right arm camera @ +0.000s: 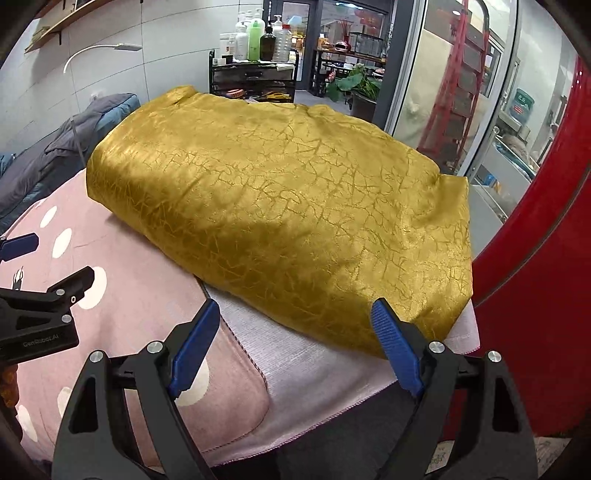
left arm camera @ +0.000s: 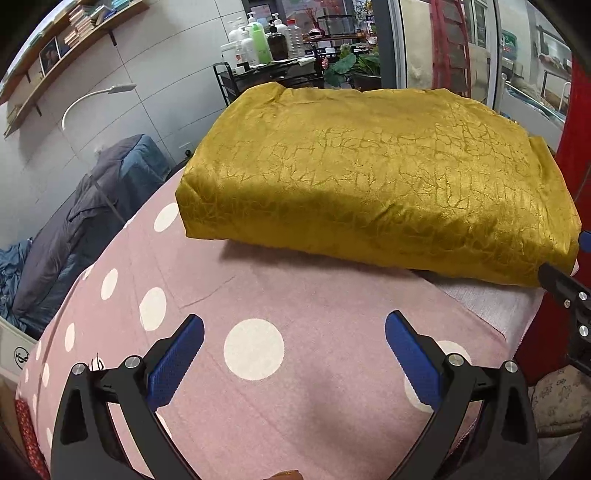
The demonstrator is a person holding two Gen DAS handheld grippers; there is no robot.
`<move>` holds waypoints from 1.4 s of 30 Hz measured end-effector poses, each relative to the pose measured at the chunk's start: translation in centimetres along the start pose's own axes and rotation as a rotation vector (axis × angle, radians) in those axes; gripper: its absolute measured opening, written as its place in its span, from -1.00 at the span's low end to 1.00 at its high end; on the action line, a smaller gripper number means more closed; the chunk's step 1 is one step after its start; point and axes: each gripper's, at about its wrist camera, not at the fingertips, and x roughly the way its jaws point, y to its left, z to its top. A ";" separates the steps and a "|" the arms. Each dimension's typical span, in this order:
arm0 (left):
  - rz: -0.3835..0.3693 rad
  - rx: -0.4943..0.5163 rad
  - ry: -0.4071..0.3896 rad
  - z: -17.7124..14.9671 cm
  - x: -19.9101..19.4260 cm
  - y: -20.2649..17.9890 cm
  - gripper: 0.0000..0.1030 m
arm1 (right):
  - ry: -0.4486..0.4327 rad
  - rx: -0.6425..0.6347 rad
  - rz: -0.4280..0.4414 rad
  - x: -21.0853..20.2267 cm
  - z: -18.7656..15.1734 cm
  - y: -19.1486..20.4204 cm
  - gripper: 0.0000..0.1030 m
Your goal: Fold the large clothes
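On the pink polka-dot blanket (left arm camera: 258,369), toward its far right edge, lies the folded mustard-gold crinkled garment (left arm camera: 376,177); we hold left gripper (left arm camera: 294,360) and right gripper (right arm camera: 295,341) low, fingers wide, empty.

cover (left arm camera: 295,295): pink, white dots, over the bed
cart (right arm camera: 255,79): black, beyond the bed's far edge, bottles (right arm camera: 258,35) on top
lamp (left arm camera: 96,99): white, curved, by the wall
shelf (left arm camera: 55,70): wooden, holds books
bedding (left arm camera: 92,206): grey-blue, off the bed's left edge
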 end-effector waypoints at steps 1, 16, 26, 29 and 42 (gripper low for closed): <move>-0.002 0.003 -0.001 0.1 0.0 -0.1 0.87 | -0.003 0.001 -0.002 -0.1 -0.1 -0.2 0.62; -0.002 0.020 -0.013 1.2 -0.2 -0.8 0.88 | -0.015 0.009 -0.025 -0.4 0.4 -0.4 0.62; -0.003 0.027 -0.003 1.1 0.0 -0.8 0.88 | -0.015 0.000 -0.029 -0.5 0.6 -0.1 0.62; -0.001 0.028 -0.001 1.1 0.1 -0.7 0.87 | -0.012 -0.005 -0.027 -0.4 0.6 0.1 0.62; 0.006 0.021 0.008 1.1 0.7 -0.4 0.88 | -0.007 -0.006 -0.027 -0.3 0.5 0.4 0.62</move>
